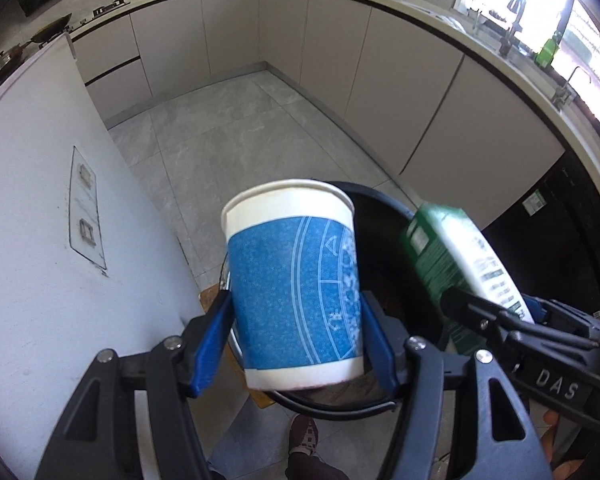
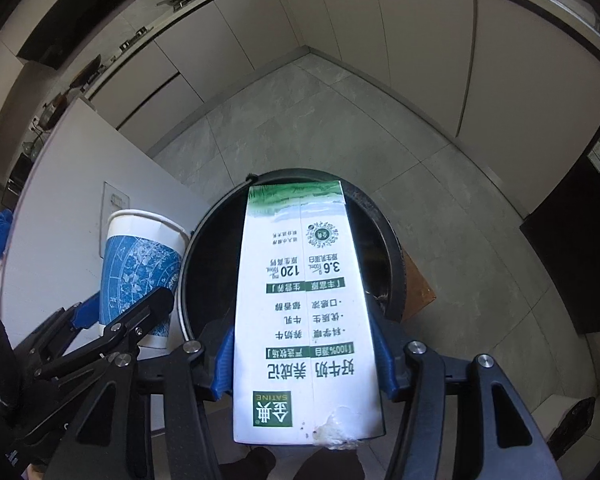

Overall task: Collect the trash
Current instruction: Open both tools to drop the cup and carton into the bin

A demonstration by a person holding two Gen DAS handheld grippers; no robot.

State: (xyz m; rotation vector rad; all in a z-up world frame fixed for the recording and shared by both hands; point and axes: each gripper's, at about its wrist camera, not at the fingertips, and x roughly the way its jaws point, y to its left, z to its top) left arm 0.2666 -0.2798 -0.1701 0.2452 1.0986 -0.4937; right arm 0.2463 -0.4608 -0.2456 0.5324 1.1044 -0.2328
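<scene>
Left gripper [image 1: 296, 336]: its blue fingers [image 1: 212, 344] stand on both sides of the paper cup [image 1: 296, 280]; the left finger seems to touch the cup wall, but at the right finger I cannot tell if there is still contact.
Paper cup: white with a blue printed band, mouth pointing away from the camera, tilted a little; it hangs over the near left edge of the bin [image 1: 380, 216].
Right gripper [image 2: 304, 364]: no earlier picture is given, so only the present state; the blue fingers [image 2: 225, 364] lie along both long sides of the milk carton [image 2: 304, 300], and it looks like they hold it.
Milk carton: white and green with printed text, its far end pointing down over the opening of the bin [image 2: 204, 240].
Bin: round, black, dark inside, standing on the grey tiled floor [image 2: 300, 120], beside a white panel [image 1: 40, 240].
Grippers together: side by side, near each other, both above the bin.
Person: one shoe [image 1: 304, 436] shows on the floor under the left gripper.
</scene>
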